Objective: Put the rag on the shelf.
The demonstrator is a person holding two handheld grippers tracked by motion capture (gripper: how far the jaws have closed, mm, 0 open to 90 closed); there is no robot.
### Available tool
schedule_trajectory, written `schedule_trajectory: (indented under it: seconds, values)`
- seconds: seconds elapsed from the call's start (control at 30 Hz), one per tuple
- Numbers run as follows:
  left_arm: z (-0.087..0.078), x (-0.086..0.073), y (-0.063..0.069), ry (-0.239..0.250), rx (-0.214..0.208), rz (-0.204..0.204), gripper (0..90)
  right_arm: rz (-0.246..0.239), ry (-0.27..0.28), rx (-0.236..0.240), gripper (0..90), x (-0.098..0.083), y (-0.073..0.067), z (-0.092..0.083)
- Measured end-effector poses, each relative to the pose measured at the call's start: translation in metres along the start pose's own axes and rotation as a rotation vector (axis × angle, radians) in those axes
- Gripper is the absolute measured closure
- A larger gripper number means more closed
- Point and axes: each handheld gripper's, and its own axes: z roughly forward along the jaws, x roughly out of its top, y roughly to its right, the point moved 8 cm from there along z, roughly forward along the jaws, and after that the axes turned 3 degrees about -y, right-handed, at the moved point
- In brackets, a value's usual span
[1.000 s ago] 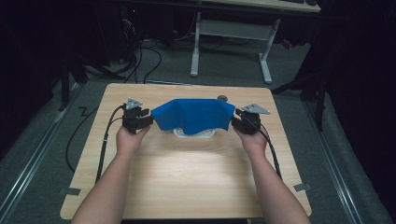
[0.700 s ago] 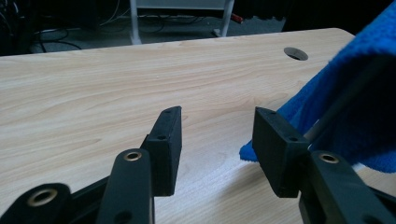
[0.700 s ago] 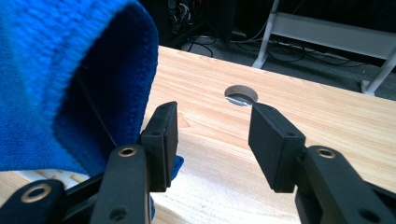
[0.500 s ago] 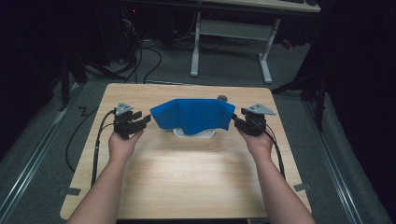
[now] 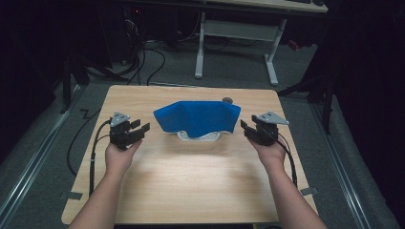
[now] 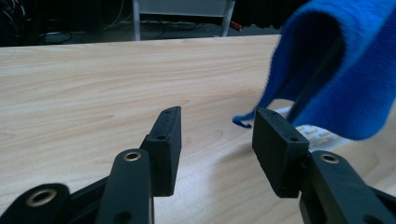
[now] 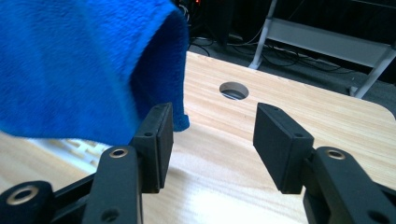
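A blue cloth (image 5: 198, 118) lies draped over a white slatted thing (image 5: 199, 136) toward the far edge of the table (image 5: 191, 176), covering most of it, so what that thing is stays unclear. The left gripper (image 5: 138, 130) stands just off the cloth's left end, jaws wide with nothing between them. The right gripper (image 5: 247, 129), just off its right end, has just been opening its jaws and holds nothing. A round hole (image 7: 234, 90) near the far edge is partly hidden behind the cloth in the high view.

Blue cloth (image 5: 198, 118) draped over white rack (image 5: 199, 136) at table (image 5: 191, 181) centre; left gripper (image 5: 139, 129) and right gripper (image 5: 246, 128) flank it, jaws apart, empty, the right having just been opening.
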Motion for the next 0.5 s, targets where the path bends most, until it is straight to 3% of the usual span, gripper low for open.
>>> schedule_trajectory:
  seconds: [0.07,0.17,0.27,0.33,0.5]
  values:
    - [-0.005,-0.004,0.003,0.001,-0.007,0.003,52.2,-0.013,0.033,-0.002,48.0,0.0,-0.003,-0.007]
    - [-0.012,-0.015,0.007,-0.005,-0.019,0.01,51.3,-0.037,0.004,0.008,46.9,-0.005,-0.009,-0.013]
    - [-0.02,-0.027,0.012,-0.013,-0.02,0.03,50.8,-0.064,0.004,0.021,46.3,-0.007,-0.017,-0.022]
    - [-0.025,-0.034,0.015,-0.022,-0.017,0.044,50.2,-0.079,0.035,0.029,46.5,-0.008,-0.023,-0.029]
    - [-0.041,-0.05,0.028,-0.032,-0.043,0.054,48.7,-0.117,0.021,0.067,45.5,-0.021,-0.041,-0.041]
